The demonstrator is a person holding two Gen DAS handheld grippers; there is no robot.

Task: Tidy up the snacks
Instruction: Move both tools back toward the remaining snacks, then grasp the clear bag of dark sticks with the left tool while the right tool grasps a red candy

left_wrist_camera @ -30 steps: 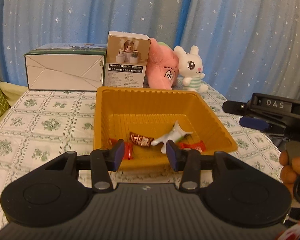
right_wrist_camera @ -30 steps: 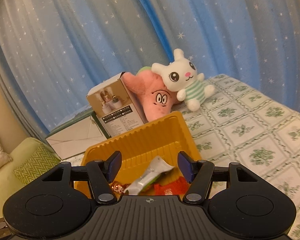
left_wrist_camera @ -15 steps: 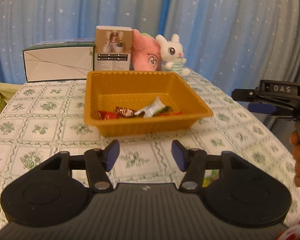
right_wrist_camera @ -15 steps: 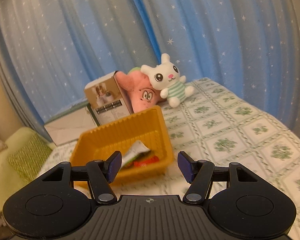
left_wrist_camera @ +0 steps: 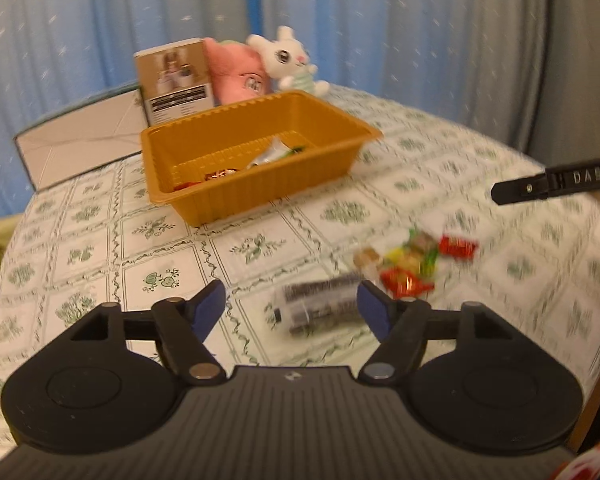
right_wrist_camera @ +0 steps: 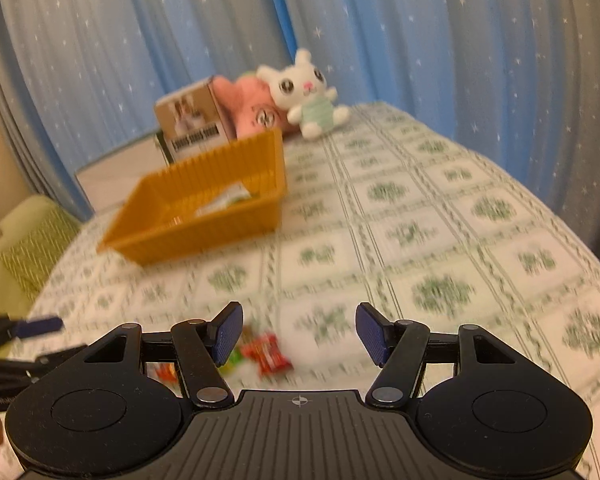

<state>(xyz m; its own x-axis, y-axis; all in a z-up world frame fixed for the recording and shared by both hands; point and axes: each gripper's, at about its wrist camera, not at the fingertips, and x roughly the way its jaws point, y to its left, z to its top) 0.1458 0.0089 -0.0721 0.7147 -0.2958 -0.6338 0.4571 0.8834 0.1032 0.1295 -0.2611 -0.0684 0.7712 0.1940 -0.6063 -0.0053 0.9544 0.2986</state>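
An orange tray (left_wrist_camera: pixel 260 184) stands mid-table with several wrapped snacks (left_wrist_camera: pixel 276 154) inside. Nearer on the tablecloth lies a dark snack packet (left_wrist_camera: pixel 320 308). To its right is a small heap of loose candies (left_wrist_camera: pixel 414 258) with red wrappers. My left gripper (left_wrist_camera: pixel 290 300) hovers over the dark packet; its jaws are opening and the pads stand clear of it. My right gripper (right_wrist_camera: pixel 300 322) is open above the cloth, with a red candy (right_wrist_camera: pixel 266 350) low between its fingers, untouched. The tray (right_wrist_camera: pixel 204 208) lies ahead to its left.
At the back stand a brown product box (left_wrist_camera: pixel 174 76), a flat white box (left_wrist_camera: pixel 80 140), a pink plush (left_wrist_camera: pixel 236 68) and a white bunny plush (left_wrist_camera: pixel 290 56) before a blue starred curtain. A green cushion (right_wrist_camera: pixel 32 244) lies left. The table edge curves off at right.
Both grippers have pulled back from the tray toward the near part of the table. The left jaws have spread wider. The loose snacks on the cloth have come into view.
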